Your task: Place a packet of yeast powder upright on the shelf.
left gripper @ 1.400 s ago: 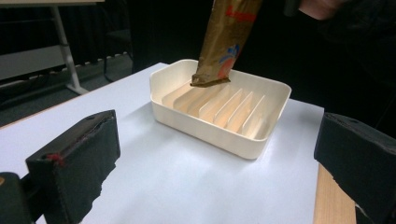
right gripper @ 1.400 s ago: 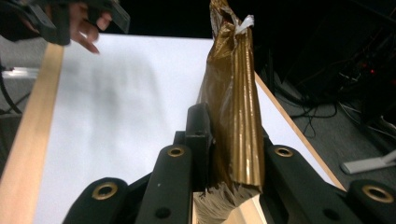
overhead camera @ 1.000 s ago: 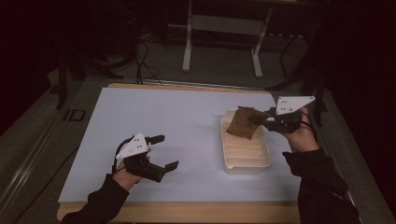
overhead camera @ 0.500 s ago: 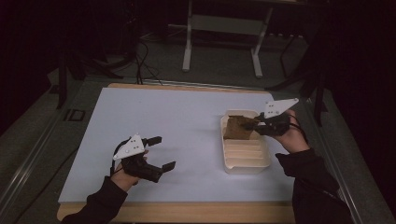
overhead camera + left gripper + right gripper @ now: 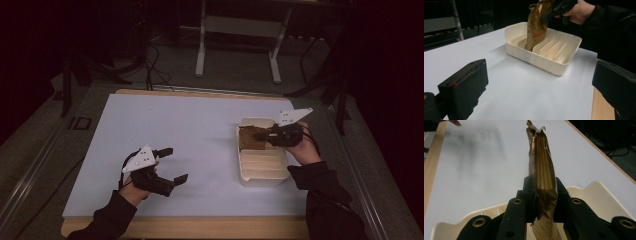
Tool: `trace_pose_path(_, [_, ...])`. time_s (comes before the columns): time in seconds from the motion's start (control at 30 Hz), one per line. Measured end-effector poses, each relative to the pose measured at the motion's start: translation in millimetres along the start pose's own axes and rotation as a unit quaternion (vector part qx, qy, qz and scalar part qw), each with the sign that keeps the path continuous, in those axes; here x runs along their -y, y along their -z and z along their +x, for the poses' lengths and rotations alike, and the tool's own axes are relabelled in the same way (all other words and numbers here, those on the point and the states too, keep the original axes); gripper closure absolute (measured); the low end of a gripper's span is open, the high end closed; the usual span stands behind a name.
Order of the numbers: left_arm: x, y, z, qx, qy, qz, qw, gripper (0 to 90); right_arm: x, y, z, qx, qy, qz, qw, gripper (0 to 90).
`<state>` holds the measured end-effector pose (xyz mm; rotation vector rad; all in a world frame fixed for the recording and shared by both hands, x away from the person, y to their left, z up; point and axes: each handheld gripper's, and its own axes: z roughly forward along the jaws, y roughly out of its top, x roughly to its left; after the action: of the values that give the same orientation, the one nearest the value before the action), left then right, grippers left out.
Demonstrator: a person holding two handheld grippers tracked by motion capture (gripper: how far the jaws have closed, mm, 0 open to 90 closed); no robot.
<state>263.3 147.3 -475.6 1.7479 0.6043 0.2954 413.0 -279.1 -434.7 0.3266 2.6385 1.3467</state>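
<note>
Left gripper view: right gripper (image 5: 549, 13) clamps crinkled gold-brown foil packet (image 5: 535, 30) upright, lower end in ribbed cream plastic tray (image 5: 544, 63); left gripper (image 5: 167, 165) open, farther off

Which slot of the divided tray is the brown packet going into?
The slot at the far end of the cream tray, farthest from the person: the brown packet, pinched by the right tongs, stands with its lower end there. The nearer slots hold nothing.

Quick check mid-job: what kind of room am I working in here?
Probably a lab or recording workspace, not a home: a white-topped table stands in a dark room, cables trail over the floor behind it, and a metal stand sits beyond.
</note>
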Motion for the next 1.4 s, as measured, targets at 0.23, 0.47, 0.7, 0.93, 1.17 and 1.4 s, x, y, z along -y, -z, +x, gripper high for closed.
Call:
trace_pose_path(0.23, [-0.8, 2.8, 0.8, 0.008, 0.002, -0.012, 0.9999, 0.7, -13.6, 5.0, 8.8, 0.041, -0.020, 0.015, 0.9988, 57.2])
trace_pose_path(0.47, [-0.5, 6.6, -0.6, 0.014, 0.001, -0.015, 0.9998, 0.7, -31.6, 19.8, 15.6, 0.078, -0.060, -0.009, 0.9951, 32.8])
trace_pose_path(0.7, [1.7, 6.6, -3.7, 0.010, -0.004, -0.004, 0.9999, 0.7, -48.4, 23.8, 27.9, 0.091, -0.077, -0.019, 0.9927, 14.3])
trace_pose_path(0.93, [5.0, 8.5, -4.3, 0.003, -0.006, -0.002, 1.0000, 0.7, -60.2, 27.1, 41.7, 0.090, -0.082, -0.050, 0.9913, 13.1])
trace_pose_path(1.17, [6.2, 9.6, -4.2, 0.005, -0.002, -0.003, 1.0000, 0.7, -65.0, 25.8, 58.4, 0.079, -0.071, -0.056, 0.9927, 11.3])
trace_pose_path(1.4, [7.3, 9.6, -4.3, 0.006, -0.001, -0.006, 1.0000, 0.7, -63.5, 20.5, 78.7, 0.073, -0.062, -0.060, 0.9936, 11.3])
